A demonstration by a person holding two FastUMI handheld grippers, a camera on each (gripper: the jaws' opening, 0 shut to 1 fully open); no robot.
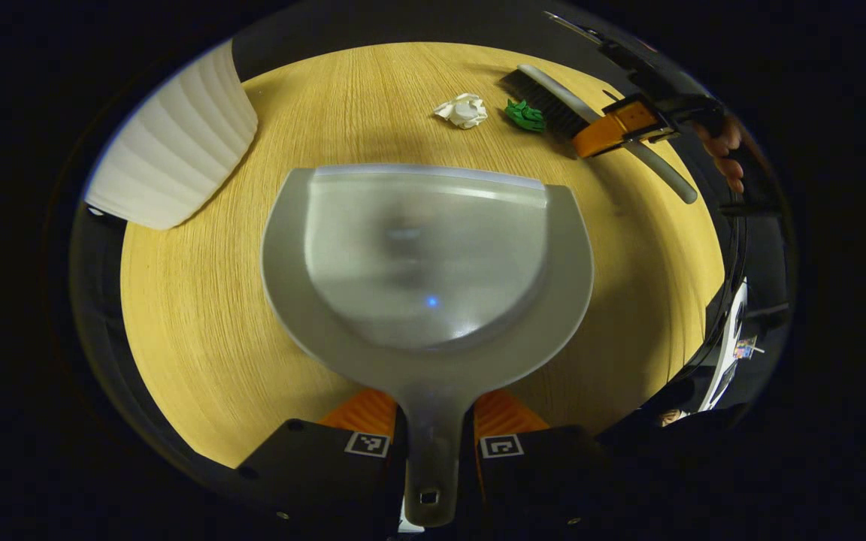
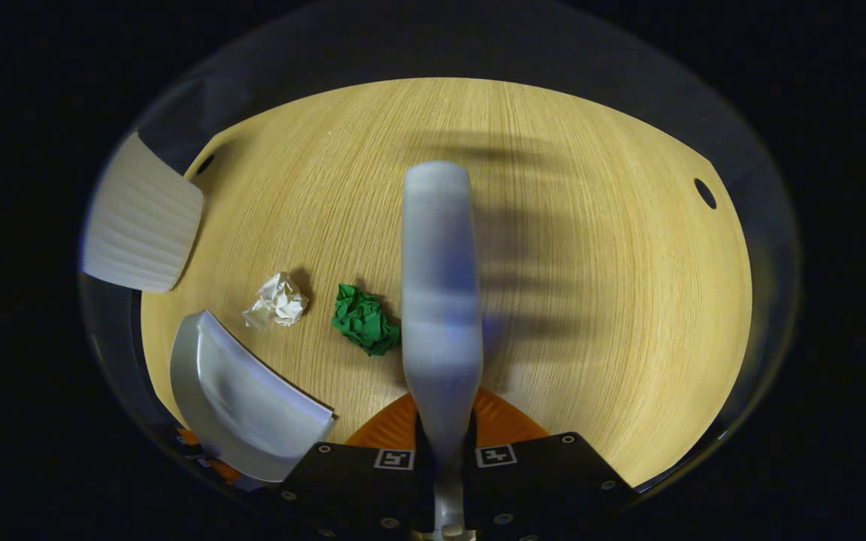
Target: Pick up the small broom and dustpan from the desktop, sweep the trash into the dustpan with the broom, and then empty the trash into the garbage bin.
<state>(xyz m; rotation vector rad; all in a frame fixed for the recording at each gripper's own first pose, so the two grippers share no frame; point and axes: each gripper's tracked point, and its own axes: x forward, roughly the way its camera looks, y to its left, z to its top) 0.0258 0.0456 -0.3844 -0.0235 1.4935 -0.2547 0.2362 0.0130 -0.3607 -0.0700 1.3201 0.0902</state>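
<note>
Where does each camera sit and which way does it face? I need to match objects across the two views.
Left gripper view: rides the left gripper, looking along the dustpan it clamps; a hand shows behind the right gripper.
Right gripper view: rides the right gripper, looking down the broom over the desk.
Shared: dustpan, broom, white paper ball, green paper ball, ribbed white bin.
</note>
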